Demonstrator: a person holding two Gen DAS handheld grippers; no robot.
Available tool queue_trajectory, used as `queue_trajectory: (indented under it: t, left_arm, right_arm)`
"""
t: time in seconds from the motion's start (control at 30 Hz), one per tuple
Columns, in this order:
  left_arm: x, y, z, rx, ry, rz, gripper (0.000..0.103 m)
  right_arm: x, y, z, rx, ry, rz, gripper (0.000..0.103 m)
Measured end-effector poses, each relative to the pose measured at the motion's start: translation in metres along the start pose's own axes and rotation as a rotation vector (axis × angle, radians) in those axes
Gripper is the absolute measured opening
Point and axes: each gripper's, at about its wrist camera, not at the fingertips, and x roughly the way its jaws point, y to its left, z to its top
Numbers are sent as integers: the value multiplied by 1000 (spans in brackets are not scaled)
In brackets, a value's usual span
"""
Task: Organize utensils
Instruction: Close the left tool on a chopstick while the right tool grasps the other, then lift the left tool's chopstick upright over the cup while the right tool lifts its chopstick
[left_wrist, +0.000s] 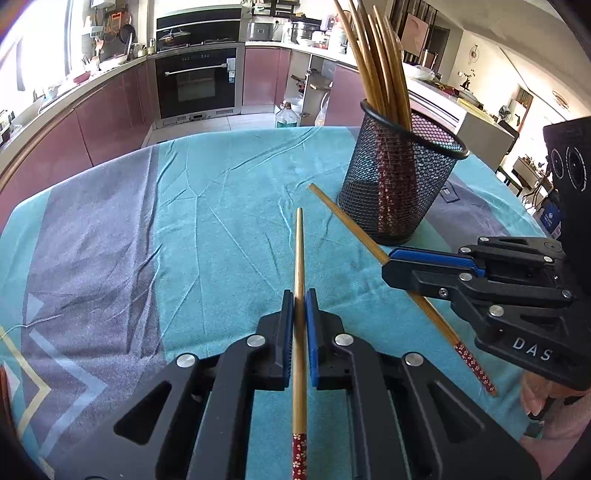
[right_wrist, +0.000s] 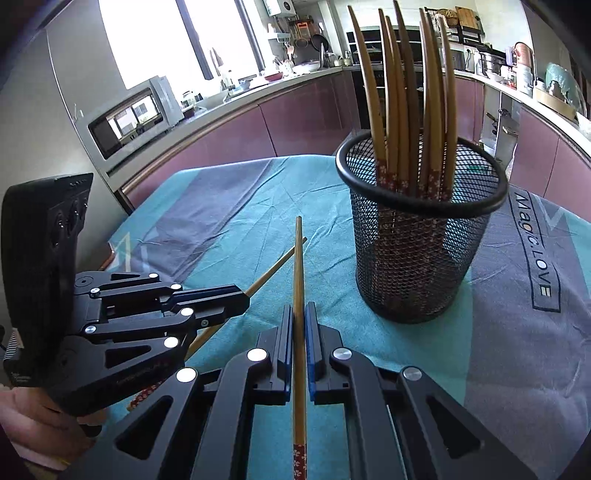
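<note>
My left gripper (left_wrist: 300, 295) is shut on a bamboo chopstick (left_wrist: 299, 251) whose red patterned end points back toward the camera. At the right of this view my right gripper (left_wrist: 386, 264) is shut on a second chopstick (left_wrist: 343, 218), held slantwise just above the cloth. A black mesh holder (left_wrist: 399, 177) full of upright chopsticks stands right behind that second chopstick. In the right wrist view my right gripper (right_wrist: 300, 310) clamps its chopstick (right_wrist: 297, 258). To its left is my left gripper (right_wrist: 245, 295) with the other chopstick (right_wrist: 277, 266). The mesh holder (right_wrist: 417, 258) stands ahead to the right.
A teal and grey cloth (left_wrist: 207, 206) covers the table, whose far edge drops to the kitchen floor. Purple cabinets and an oven (left_wrist: 197, 81) lie beyond. A water bottle (left_wrist: 287, 116) stands on the floor. A person's hand (right_wrist: 37, 417) grips the left tool.
</note>
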Motion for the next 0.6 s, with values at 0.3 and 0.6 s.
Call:
queue_trajectory:
  t: [0.3,0.6]
  left_arm:
    - [-25,-3,3,-1,-52,-42,7]
    - [-53,-7,9,-10,-100,-128,7]
  right_arm:
    - [-27,-2,-4,26,-53,24,5]
    - [-60,-8,-4,47,-138,27,5]
